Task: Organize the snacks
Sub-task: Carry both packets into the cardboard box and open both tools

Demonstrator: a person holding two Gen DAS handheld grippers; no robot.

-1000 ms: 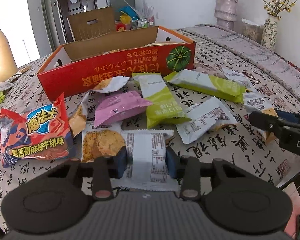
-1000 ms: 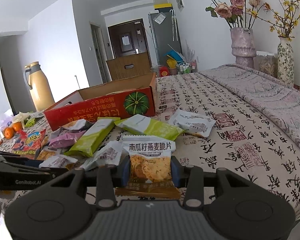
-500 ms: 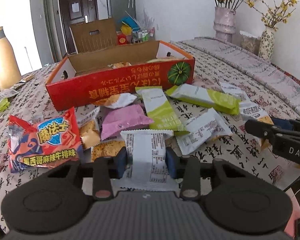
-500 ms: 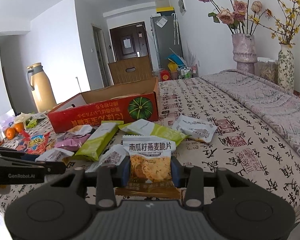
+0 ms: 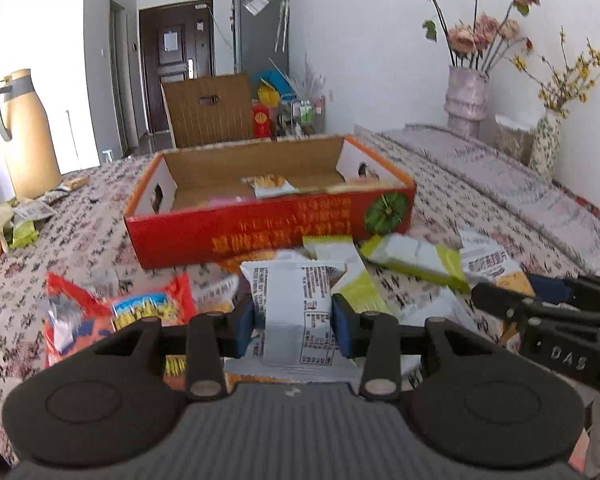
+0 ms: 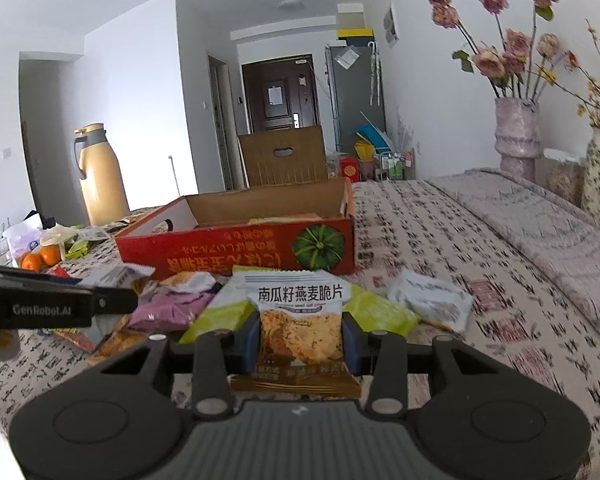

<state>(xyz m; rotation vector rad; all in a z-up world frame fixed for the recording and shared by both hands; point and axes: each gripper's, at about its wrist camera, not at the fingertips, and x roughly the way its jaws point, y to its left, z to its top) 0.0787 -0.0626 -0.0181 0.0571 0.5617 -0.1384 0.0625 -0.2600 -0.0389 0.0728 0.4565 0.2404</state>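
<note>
Two packets in transit: left tongs (image 5: 293, 323) clamp white packet (image 5: 296, 300), right tongs (image 6: 302, 338) clamp crisp packet (image 6: 298, 320) (both airborne). Next: carry over red box (image 5: 260, 232) rim, release inside.

Cloth-covered table (image 5: 440, 184) (box (image 5: 268, 232), snack packets (image 5: 412, 258))

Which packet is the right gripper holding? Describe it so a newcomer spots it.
Start at the red cardboard box with the green pumpkin print on the table. In front of it, the right gripper clamps an oat crisp packet. Unlike the green and purple packs beside it, it has a white top with bold black characters above golden crisps.
</note>
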